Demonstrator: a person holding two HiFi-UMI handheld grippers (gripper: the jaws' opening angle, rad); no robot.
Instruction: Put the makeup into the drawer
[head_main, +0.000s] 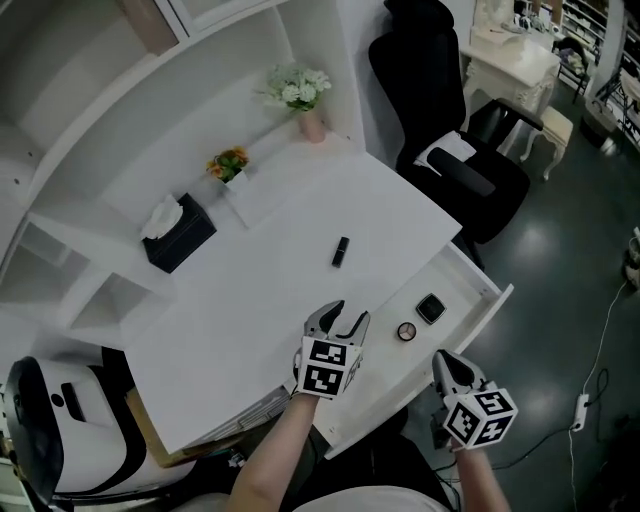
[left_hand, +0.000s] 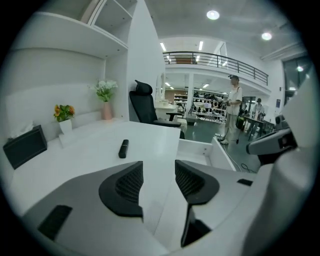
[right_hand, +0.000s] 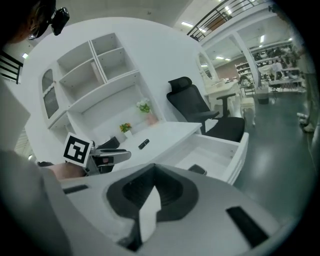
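A slim black makeup tube lies on the white desk, apart from both grippers; it also shows as the tube and the tube. The open drawer at the desk's right holds a square black compact and a small round case. My left gripper hovers over the desk's front part, short of the tube, jaws open and empty. My right gripper hangs off the drawer's front corner, jaws shut with nothing in them.
A black tissue box, a small orange flower pot and a pink vase of white flowers stand along the back under white shelves. A black office chair is beyond the drawer. A person stands far off.
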